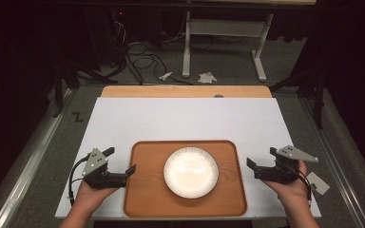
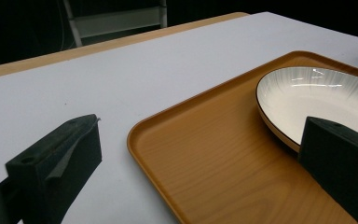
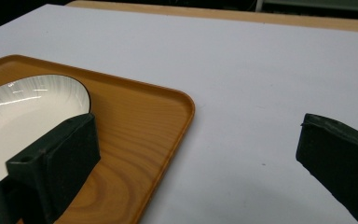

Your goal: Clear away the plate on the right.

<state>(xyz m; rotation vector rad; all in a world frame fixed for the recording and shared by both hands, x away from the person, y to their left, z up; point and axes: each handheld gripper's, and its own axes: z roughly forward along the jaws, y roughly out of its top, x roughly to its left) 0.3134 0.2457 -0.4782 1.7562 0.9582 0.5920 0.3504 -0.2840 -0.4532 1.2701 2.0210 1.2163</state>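
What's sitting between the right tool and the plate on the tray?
Nothing visible. The right tool is open just off the tray's right edge, and bare tray surface lies between it and the plate.

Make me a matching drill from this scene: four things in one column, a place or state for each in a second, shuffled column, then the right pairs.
Things
1. plate
2. tray
3. left tool
4. right tool

Places or states
A. open, beside the tray's left edge
B. lies on the white board, carrying the plate
C. open, beside the tray's right edge
D. white with a dark rim, sits in the middle of the tray

Pairs: 1-D, 2-B, 3-A, 4-C
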